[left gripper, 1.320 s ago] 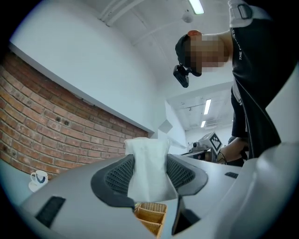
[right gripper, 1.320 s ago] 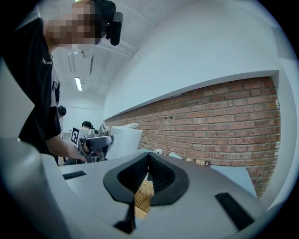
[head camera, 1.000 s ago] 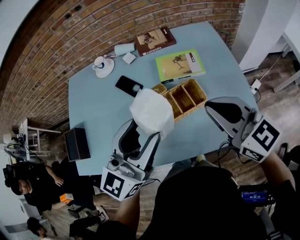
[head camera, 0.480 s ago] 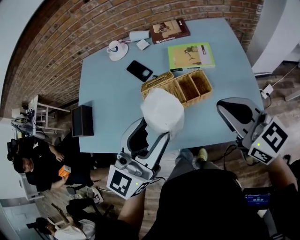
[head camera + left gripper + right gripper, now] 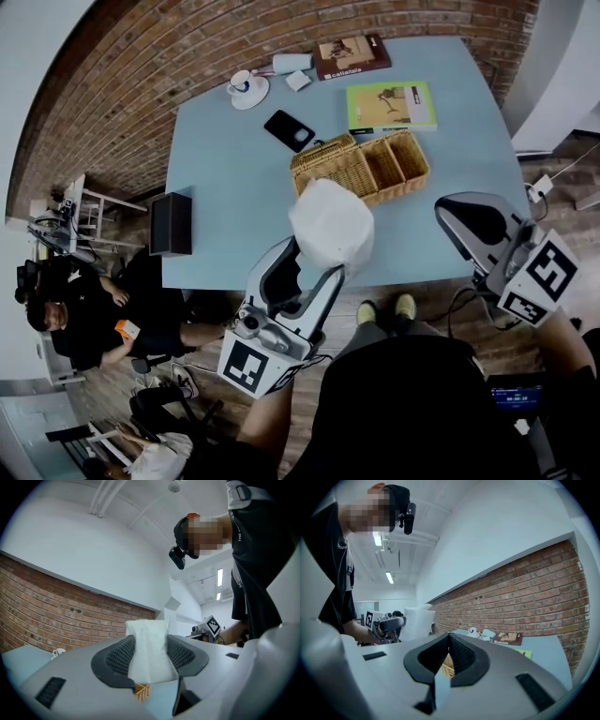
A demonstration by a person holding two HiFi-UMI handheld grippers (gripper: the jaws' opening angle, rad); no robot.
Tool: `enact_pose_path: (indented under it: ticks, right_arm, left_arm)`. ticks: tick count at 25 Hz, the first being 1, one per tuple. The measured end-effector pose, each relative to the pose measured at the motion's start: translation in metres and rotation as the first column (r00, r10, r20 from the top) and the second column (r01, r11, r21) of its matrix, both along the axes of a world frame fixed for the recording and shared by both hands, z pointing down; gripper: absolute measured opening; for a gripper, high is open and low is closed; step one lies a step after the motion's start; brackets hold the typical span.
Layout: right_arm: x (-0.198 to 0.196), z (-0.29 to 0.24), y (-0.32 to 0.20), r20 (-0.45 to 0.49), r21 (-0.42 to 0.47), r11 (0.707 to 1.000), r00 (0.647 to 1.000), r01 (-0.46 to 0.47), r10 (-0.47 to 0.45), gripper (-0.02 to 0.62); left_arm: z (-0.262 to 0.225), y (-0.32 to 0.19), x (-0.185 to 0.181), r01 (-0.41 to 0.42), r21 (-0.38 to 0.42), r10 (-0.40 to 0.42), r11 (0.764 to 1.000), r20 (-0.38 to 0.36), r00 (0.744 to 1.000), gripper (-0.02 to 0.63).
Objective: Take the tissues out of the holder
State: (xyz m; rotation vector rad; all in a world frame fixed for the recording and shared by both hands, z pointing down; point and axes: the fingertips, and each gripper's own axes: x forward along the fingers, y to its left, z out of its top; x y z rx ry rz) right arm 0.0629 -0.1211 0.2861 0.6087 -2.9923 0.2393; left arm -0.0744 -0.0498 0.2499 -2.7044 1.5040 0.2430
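1. A brick wall (image 5: 141, 84) stood far behind the wicker basket (image 5: 375, 173).
2. The blue table (image 5: 234, 197) held the basket near its middle.
3. The left gripper (image 5: 311, 270) was on the near side of the basket, by the table's edge. Its jaws were pinching the pack of tissues (image 5: 330, 223) from both sides.
4. The right gripper (image 5: 445, 214) was near the basket, off to its right and on the near side. Its jaw tips were pressed together, and nothing was between them.
5. The basket had three parts in a row.
6. The white tissues were up in the air on the near side of the basket, not lying in it. From above they hid a bit of the basket's near rim.
7. A green book (image 5: 390, 105) lay flat just behind the basket.
8. A brown book (image 5: 351, 56) lay farther behind the basket, past the green one.
9. A black box (image 5: 172, 223) was well off to the left of the basket, at the table's side.
10. A black phone (image 5: 289, 130) lay flat near the basket's left end, a little behind it.
11. A white cup on a saucer (image 5: 247, 87) stood behind and to the left of the basket, past the phone.
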Motion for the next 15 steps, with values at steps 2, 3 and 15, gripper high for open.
enact_pose_path:
  ticks: [2, 3, 15]
  right_arm:
    - [-0.005, -0.002, 0.003, 0.003, 0.000, 1.000, 1.000, -0.010, 0.010, -0.006]
    - [-0.008, -0.003, 0.005, 0.001, 0.004, 1.000, 1.000, -0.015, 0.015, -0.006]
    - [-0.042, -0.018, 0.067, 0.016, 0.021, 0.993, 0.993, -0.116, 0.116, -0.006]
  left_arm:
    - [-0.002, 0.003, -0.004, -0.007, 0.010, 0.007, 1.000, 0.000, 1.000, 0.235]
    - [-0.004, 0.004, -0.006, -0.013, 0.017, 0.012, 1.000, 0.003, 1.000, 0.235]
    - [-0.009, 0.067, -0.056, -0.068, 0.051, 0.068, 0.996, -0.014, 0.998, 0.235]
